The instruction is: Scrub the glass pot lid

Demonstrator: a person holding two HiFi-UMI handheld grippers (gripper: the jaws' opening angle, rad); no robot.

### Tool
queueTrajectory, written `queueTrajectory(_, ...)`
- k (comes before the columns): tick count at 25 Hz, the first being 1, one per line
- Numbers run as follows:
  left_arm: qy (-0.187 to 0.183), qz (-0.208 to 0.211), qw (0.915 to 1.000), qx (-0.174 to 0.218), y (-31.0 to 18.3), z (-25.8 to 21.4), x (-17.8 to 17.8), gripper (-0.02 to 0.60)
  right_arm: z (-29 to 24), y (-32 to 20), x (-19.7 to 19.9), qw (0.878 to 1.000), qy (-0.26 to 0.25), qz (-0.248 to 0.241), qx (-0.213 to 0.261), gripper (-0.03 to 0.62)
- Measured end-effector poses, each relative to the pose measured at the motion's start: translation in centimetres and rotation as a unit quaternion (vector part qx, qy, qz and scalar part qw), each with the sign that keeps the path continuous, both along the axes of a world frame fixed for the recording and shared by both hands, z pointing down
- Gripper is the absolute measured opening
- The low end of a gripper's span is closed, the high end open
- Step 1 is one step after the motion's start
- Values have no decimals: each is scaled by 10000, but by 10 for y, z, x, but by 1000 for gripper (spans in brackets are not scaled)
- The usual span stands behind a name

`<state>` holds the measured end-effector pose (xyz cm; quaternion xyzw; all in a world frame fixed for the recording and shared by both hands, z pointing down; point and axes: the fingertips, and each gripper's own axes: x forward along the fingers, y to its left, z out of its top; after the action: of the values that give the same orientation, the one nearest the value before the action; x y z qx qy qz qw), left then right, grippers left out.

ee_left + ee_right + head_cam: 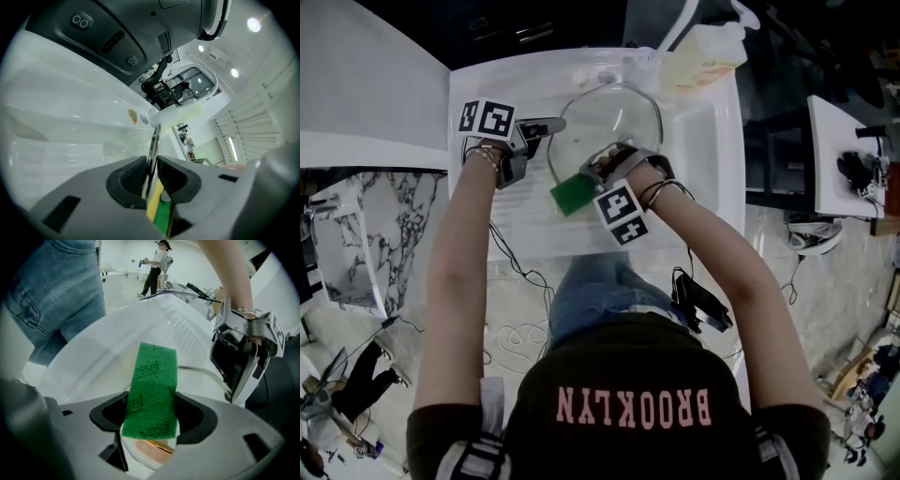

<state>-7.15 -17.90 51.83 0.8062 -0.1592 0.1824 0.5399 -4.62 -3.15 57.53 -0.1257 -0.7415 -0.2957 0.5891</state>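
The glass pot lid (pixel 609 127) with its metal rim hangs over the white sink (pixel 712 150). My left gripper (pixel 553 125) is shut on the lid's left rim; in the left gripper view the rim (pixel 153 143) runs edge-on between the pads of that gripper (pixel 152 174). My right gripper (pixel 592 174) is shut on a green and yellow sponge (pixel 574 194) at the lid's near-left edge. In the right gripper view the sponge (pixel 153 385) sticks out from between the jaws of the right gripper (pixel 152 416), and the lid's rim (pixel 199 370) curves away to the left gripper (pixel 243 357).
A pale soap bottle (pixel 705 54) stands at the sink's far right by the faucet (pixel 680 23). The ribbed drainboard (pixel 520 220) lies at the near left. A marble-topped surface (pixel 356 244) is to the left. A person (pixel 154 266) stands far off.
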Motion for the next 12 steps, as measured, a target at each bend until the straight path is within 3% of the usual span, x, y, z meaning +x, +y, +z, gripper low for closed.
queueTrajectory(4, 7, -79, 10000, 19, 0, 0, 0, 64, 6, 13, 10, 9955, 162, 608, -716, 295)
queueTrajectory(6, -10, -134, 9999, 36, 0, 0, 0, 64, -6, 11, 9, 9882, -229, 1135, -1002, 295)
queueTrajectory(9, -23, -236, 9997, 67, 0, -1, 0, 64, -42, -5, 9, 9601, -1131, 2145, -1391, 295)
queueTrajectory(12, -40, -325, 9994, 96, 0, -1, -1, 64, -73, -32, 23, 9338, -1691, 2828, -1395, 295)
